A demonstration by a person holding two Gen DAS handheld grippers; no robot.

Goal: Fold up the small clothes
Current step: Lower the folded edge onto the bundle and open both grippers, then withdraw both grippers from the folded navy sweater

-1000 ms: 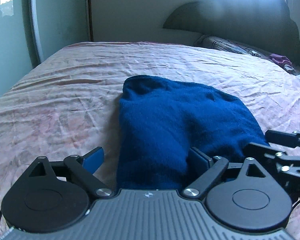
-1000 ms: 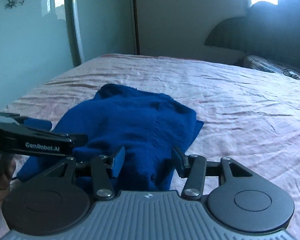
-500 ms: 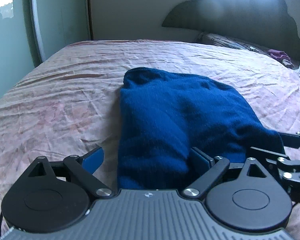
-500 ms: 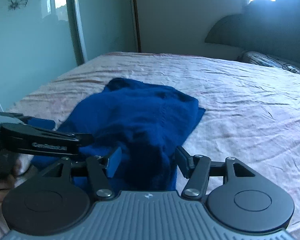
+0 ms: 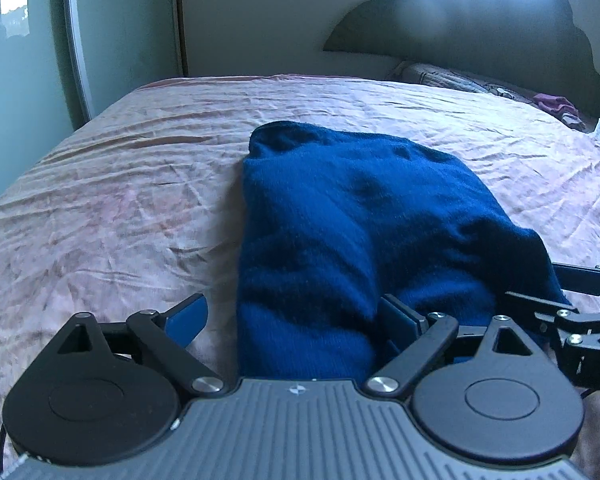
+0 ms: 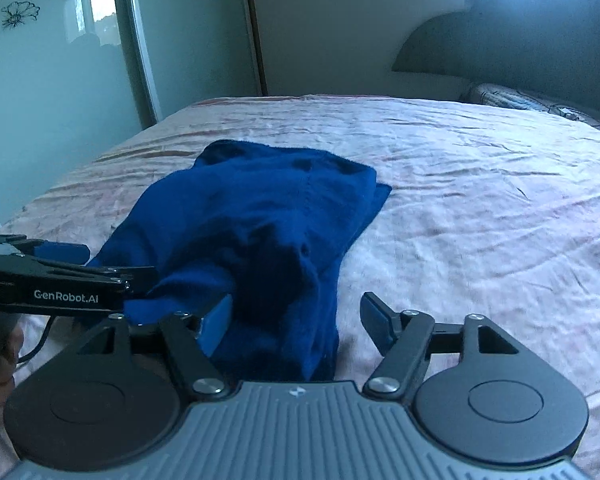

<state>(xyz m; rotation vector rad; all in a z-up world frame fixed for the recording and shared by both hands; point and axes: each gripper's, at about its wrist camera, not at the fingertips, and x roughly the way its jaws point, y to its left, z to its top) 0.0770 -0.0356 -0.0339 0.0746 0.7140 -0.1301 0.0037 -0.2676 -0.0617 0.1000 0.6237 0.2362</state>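
Note:
A dark blue knitted garment lies folded lengthwise on the pink bedsheet; it also shows in the right wrist view. My left gripper is open, its fingers wide apart around the garment's near left edge. My right gripper is open too, straddling the garment's near right corner. The garment's near end passes between both pairs of fingers and drapes toward the cameras. Each gripper shows in the other's view: the right one and the left one.
The wrinkled bedsheet spreads far on all sides. A dark headboard and patterned pillow stand at the back right, with a small purple cloth. Glass wardrobe doors line the left.
Both grippers have slid back toward the bed's near edge, and the garment's near end now bunches higher between the fingers. Both stay open.

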